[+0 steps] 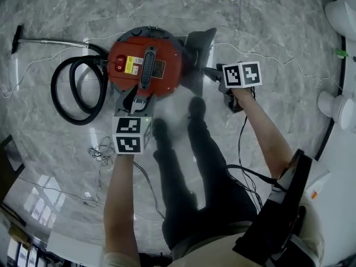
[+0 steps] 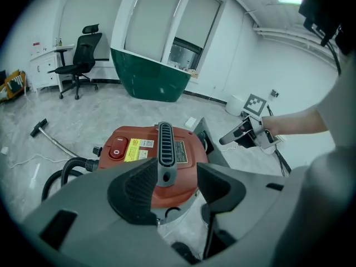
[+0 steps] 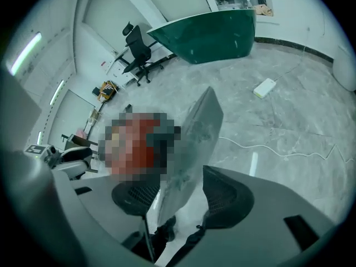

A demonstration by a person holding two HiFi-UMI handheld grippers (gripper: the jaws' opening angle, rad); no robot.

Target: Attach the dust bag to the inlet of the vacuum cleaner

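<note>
My left tool (image 2: 177, 181) stood wide astride the vacuum cleaner's (image 1: 169, 74) handle (image 2: 165, 143); right tool (image 3: 181, 196) hung slack around the dust bag (image 3: 194, 138); I reckoned it needed a firmer pinch.

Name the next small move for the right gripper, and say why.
Probably close the right gripper on the bag: the bag stands between its open jaws, unclamped, at the side of the vacuum, and whether it sits on the inlet cannot be seen. The left gripper is open around the handle.
</note>
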